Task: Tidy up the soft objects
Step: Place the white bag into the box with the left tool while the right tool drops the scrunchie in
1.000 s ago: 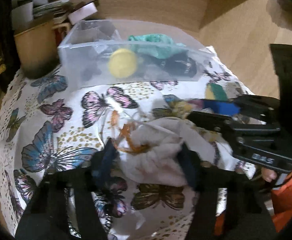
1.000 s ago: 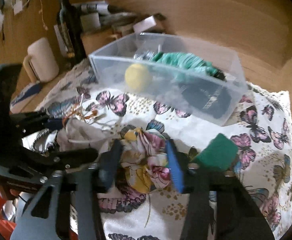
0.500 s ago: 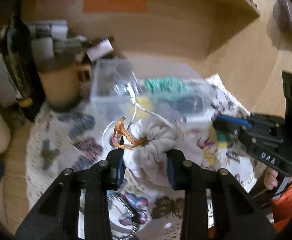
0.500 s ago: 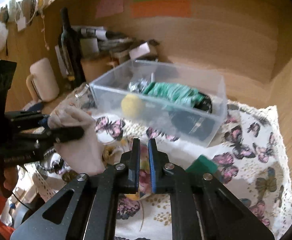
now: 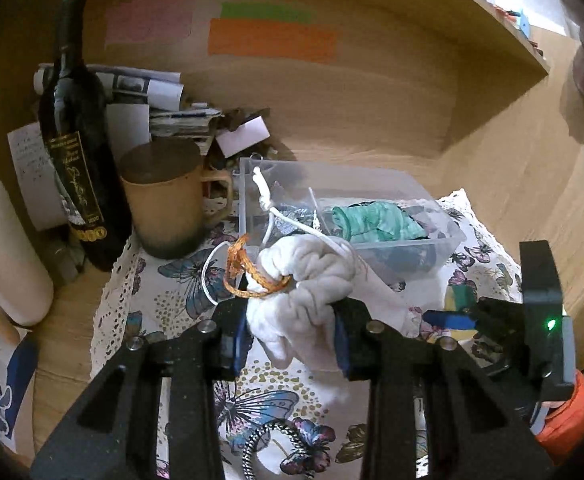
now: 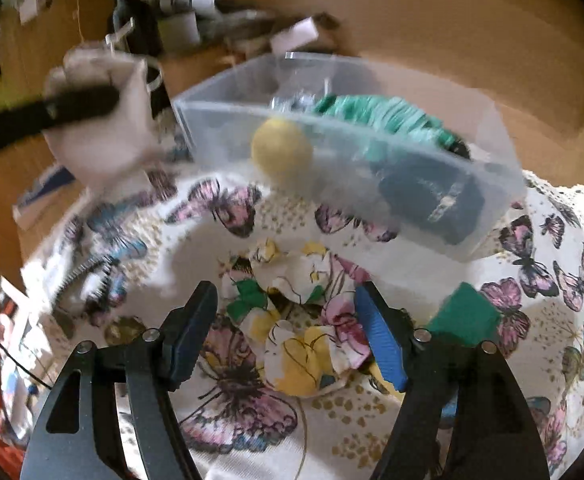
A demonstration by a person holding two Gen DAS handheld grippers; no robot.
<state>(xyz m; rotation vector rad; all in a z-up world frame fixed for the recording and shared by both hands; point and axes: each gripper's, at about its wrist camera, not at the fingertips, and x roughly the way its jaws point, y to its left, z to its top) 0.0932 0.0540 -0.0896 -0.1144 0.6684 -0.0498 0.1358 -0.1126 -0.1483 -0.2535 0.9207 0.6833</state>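
At far left, a white jug [image 5: 6, 256] and a dark wine bottle [image 5: 78, 136] stand on the wooden surface [image 5: 72, 344] beside a tan mug [image 5: 164, 200], which sits at the edge of a butterfly-print cloth [image 5: 172, 284]. The left tongs [image 5: 290, 338] are clamped on a bunched white fabric pouch [image 5: 307, 280], held clear of the cloth in front of a clear plastic bin [image 5: 443, 236]; an orange braided cord [image 5: 248, 276] loops around the pouch's neck and a white string [image 5: 268, 200] trails upward from it. Inside the bin lie a crumpled green cloth [image 5: 375, 220], a yellow ball [image 6: 282, 150] and a dark item [image 6: 431, 196]. In the right wrist view, blurred by motion, the right tongs [image 6: 284, 336] stand apart, 1 finger on either side of a crumpled floral cloth [image 6: 303, 320] that rests on the butterfly-print cloth just in front of the bin; whether the fingers touch it cannot be told. A green sponge-like block [image 6: 465, 316] lies just to the right of those tongs.
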